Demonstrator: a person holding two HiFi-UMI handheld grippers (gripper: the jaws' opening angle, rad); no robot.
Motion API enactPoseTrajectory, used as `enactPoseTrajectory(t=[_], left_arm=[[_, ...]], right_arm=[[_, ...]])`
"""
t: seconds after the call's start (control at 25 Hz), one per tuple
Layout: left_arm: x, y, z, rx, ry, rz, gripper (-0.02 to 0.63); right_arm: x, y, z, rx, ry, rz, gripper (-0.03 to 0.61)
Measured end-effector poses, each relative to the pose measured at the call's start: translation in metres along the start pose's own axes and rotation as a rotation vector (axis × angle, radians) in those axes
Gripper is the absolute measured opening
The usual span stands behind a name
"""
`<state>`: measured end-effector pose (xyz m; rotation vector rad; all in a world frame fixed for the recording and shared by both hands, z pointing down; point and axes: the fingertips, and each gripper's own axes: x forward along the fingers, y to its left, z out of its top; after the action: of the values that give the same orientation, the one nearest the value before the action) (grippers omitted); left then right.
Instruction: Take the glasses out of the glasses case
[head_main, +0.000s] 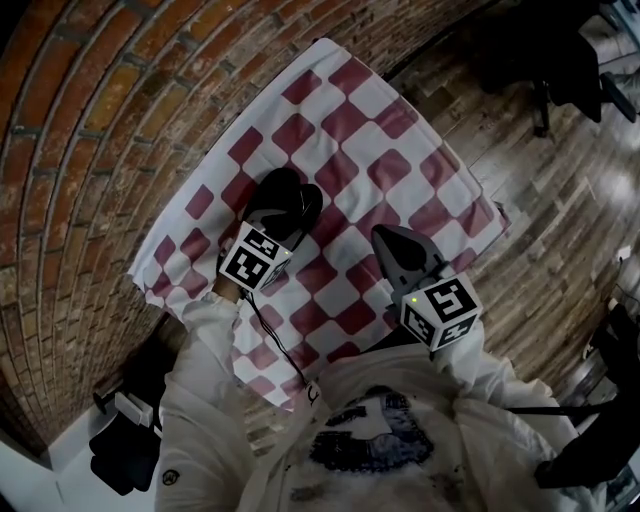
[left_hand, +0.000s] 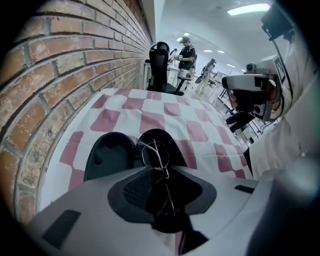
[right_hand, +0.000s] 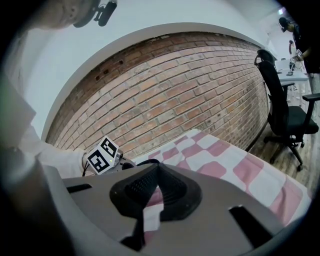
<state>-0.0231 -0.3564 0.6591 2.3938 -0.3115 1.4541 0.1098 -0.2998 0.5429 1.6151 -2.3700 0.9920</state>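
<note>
Glasses (left_hand: 156, 155) stood on edge in the open glasses case (left_hand: 107, 155) on the checked cloth (left_hand: 200, 130), frame between the left gripper's (left_hand: 165, 180) parted jaws, not yet pinched; right gripper (right_hand: 157, 170) hung clenched, empty!

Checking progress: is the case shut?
No, the case lies open on the cloth, both halves showing.

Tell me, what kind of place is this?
Probably a shared office or workshop: a brick wall, a black office chair on a wooden floor, and people standing farther back under ceiling lights.
</note>
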Motion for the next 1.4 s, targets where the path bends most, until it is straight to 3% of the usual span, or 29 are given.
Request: enactPoseTrajectory(t=[0.52,0.92,1.4], left_arm=[[0.002,-0.002,0.004,0.134,0.132,0.049,0.081],[0.007,-0.005,0.001,0.151,0.21,0.017,0.055],[0.011,-0.005,0.0,0.097,0.272,-0.022,0.037]], right_arm=[[-0.003,-0.004,0.0,0.01,-0.007,-0.001,0.014],[-0.007,-0.01,0.001,0.028,-0.015,-0.003,0.014],[-0.01,-0.02,0.0,0.047,-0.014,-0.007,0.014]])
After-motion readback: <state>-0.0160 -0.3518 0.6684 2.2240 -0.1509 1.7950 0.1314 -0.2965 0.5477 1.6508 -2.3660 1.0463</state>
